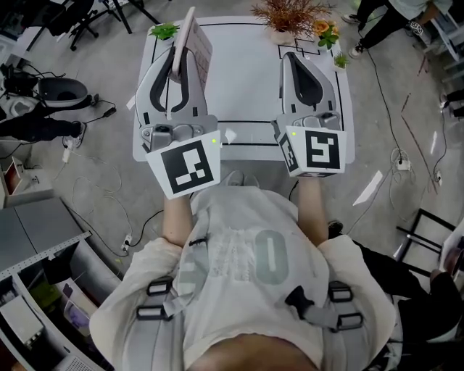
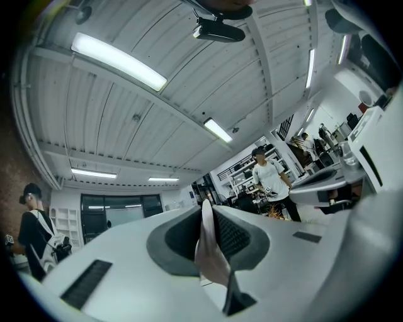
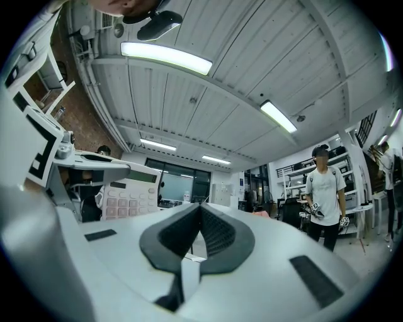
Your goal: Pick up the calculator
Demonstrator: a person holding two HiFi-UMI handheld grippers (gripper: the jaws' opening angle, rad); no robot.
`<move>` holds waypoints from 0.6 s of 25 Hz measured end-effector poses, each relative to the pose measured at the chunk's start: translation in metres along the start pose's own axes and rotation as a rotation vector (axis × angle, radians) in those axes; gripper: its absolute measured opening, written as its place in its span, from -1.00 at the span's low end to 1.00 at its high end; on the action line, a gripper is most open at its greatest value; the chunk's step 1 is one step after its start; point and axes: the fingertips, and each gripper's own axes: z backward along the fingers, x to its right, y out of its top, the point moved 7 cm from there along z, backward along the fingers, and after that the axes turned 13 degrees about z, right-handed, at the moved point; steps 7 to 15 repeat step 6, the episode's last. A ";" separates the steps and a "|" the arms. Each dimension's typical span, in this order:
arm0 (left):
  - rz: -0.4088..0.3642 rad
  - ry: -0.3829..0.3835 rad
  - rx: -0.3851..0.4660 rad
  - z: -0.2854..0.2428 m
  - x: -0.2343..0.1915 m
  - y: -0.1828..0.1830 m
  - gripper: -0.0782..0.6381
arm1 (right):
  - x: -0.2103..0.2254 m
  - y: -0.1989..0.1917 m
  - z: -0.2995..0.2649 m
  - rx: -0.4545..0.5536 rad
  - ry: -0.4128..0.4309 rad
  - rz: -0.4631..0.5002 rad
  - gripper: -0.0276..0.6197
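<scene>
My left gripper (image 1: pixel 177 71) is shut on the calculator (image 1: pixel 194 42), a pale pinkish-white slab held up over the white table (image 1: pixel 243 80). In the left gripper view the calculator (image 2: pixel 208 246) shows edge-on, pinched between the dark pads (image 2: pixel 234 238). The right gripper view shows its face, with the keys and display (image 3: pixel 129 192), off to the left beside the left gripper (image 3: pixel 85 165). My right gripper (image 1: pixel 293 56) is held level over the table's right side, its jaws (image 3: pixel 201 214) shut with nothing between them. Both grippers point slightly upward, toward the ceiling.
Small green plants (image 1: pixel 164 31) and a dried flower arrangement (image 1: pixel 290 14) stand along the table's far edge. A person (image 3: pixel 324 195) stands ahead to the right, another (image 2: pixel 38 233) at the left. Cables (image 1: pixel 94 181) and a chair base (image 1: pixel 61 90) lie on the floor to the left.
</scene>
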 end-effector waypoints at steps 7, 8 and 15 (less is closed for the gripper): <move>0.007 -0.006 -0.006 0.008 -0.004 0.000 -0.61 | -0.013 0.002 -0.001 -0.007 0.019 0.036 -0.91; 0.007 -0.006 -0.006 0.008 -0.004 0.000 -0.61 | -0.013 0.002 -0.001 -0.007 0.019 0.036 -0.91; 0.007 -0.006 -0.006 0.008 -0.004 0.000 -0.61 | -0.013 0.002 -0.001 -0.007 0.019 0.036 -0.91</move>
